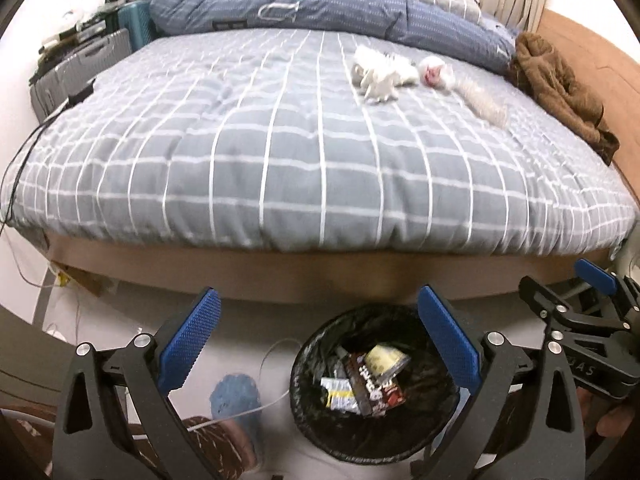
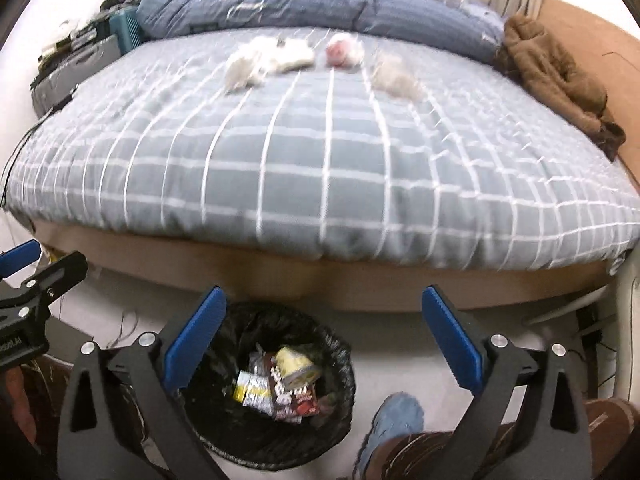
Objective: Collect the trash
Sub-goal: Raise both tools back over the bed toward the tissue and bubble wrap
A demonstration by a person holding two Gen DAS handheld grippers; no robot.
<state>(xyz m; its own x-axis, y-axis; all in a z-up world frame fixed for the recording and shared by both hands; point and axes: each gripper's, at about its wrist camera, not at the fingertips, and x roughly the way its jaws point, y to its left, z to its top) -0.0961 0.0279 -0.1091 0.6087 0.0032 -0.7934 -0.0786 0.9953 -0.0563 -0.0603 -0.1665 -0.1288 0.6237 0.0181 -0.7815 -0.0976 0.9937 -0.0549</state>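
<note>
Crumpled white tissues (image 1: 380, 74) and a clear plastic bag (image 1: 482, 102) lie on the bed (image 1: 280, 152), toward its far side, awaiting pickup. Below the bed's near edge, a bin (image 1: 316, 432) already holds wrappers (image 1: 366, 384). Both left tongs (image 1: 320, 348) and right tongs (image 2: 322, 344) hover above the bin, spread and empty, pointing toward the bed.

Grey checked bed (image 1: 304, 152) on pale floor (image 1: 248, 328) (suitcases (image 1: 80, 60) perhaps alongside)

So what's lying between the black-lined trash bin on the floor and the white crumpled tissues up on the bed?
Only bare grey checked bedcover and the brown bed frame edge separate the trash bin from the white crumpled tissues; both wrist views show it.
</note>
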